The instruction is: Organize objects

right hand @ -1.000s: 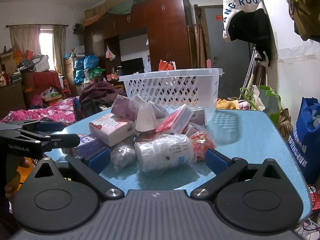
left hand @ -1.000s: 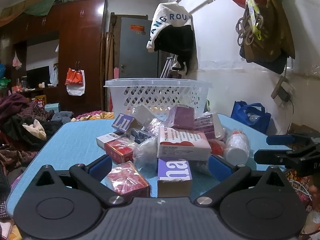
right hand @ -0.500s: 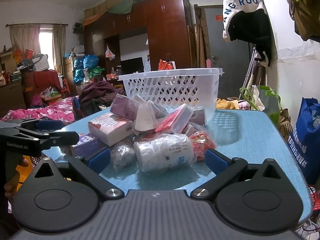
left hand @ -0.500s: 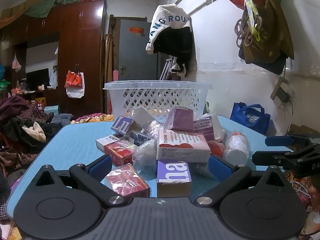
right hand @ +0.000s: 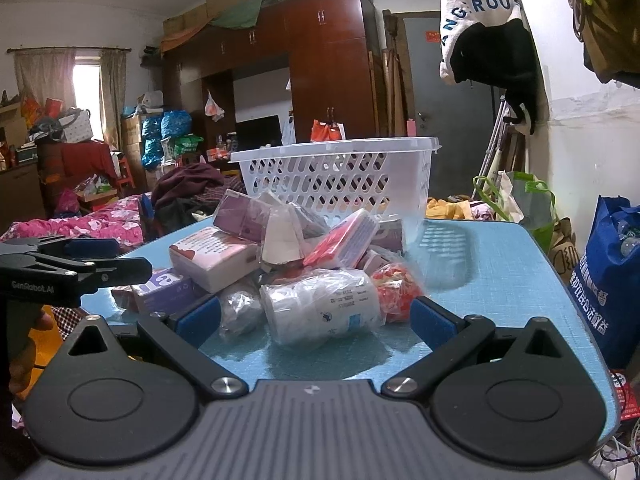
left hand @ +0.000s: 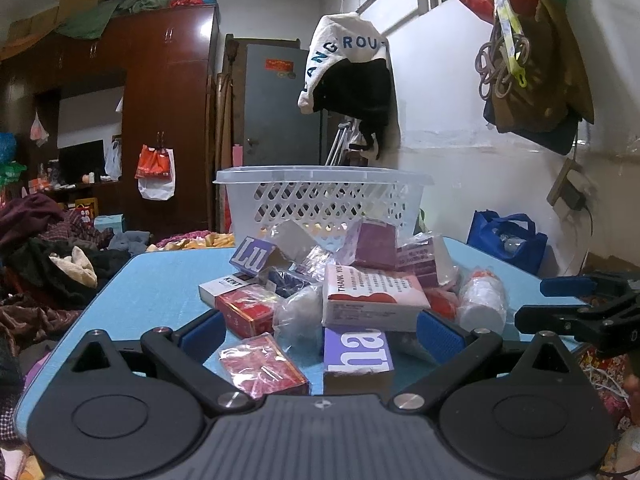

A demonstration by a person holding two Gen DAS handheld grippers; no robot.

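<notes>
A pile of small boxes and bagged items lies on a blue table. A white lattice basket stands behind the pile, also in the right wrist view. My left gripper is open and empty, just short of a red box and a purple box. A pink-and-white box lies on top. My right gripper is open and empty, in front of a bagged white bottle and a bagged red item.
The other gripper shows at the right edge of the left view and at the left edge of the right view. A blue bag stands beside the table's right edge. Clothes and a bed lie to the left.
Nothing has visibly changed apart from a slight shift of both views; both grippers stay open.
</notes>
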